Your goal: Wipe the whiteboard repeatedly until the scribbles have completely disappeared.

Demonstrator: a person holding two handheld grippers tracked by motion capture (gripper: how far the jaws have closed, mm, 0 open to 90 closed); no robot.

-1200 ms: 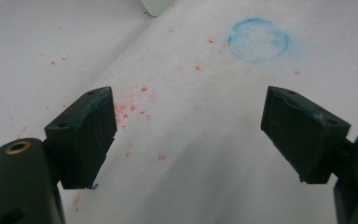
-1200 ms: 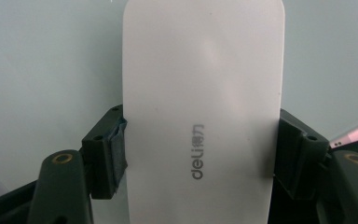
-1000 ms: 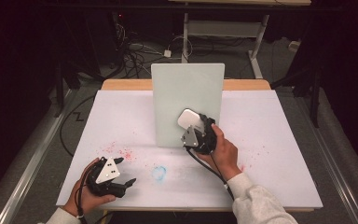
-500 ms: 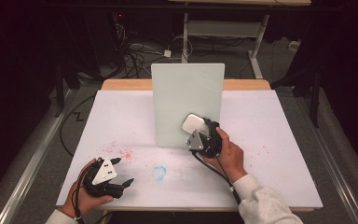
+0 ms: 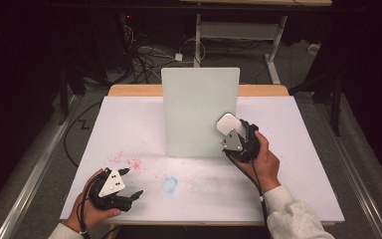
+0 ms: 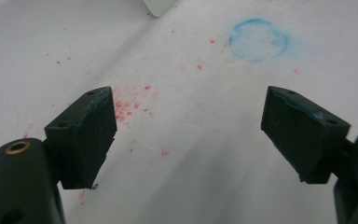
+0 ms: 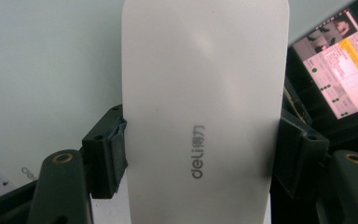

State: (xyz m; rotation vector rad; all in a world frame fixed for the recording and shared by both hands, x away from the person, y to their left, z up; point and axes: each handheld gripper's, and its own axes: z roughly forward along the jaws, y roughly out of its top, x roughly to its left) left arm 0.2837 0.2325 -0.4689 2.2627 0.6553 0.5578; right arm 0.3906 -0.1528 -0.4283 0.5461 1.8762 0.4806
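An upright pale whiteboard [image 5: 199, 109] stands at the middle of the white table [image 5: 298, 199]. My right gripper [image 5: 230, 132] is shut on a white deli-branded eraser [image 5: 227, 123], held against the board's lower right part. In the right gripper view the eraser [image 7: 205, 93] sits clamped between both jaws of the gripper [image 7: 200, 156], with the board [image 7: 51, 70] behind it. My left gripper [image 5: 132, 182] rests low at the table's front left, open. In its own view the left gripper [image 6: 186, 135] has nothing between its jaws.
A blue smudge [image 5: 169, 184] [image 6: 258, 39] marks the table ahead of the left gripper, and red specks [image 5: 129, 163] [image 6: 130, 105] lie beside it. A lit monitor [image 7: 335, 79] shows past the board's edge. Cables and a desk frame [image 5: 238, 30] lie beyond the table.
My right gripper has carried the eraser rightward across the board's lower part, toward its right edge. The left gripper has barely shifted.
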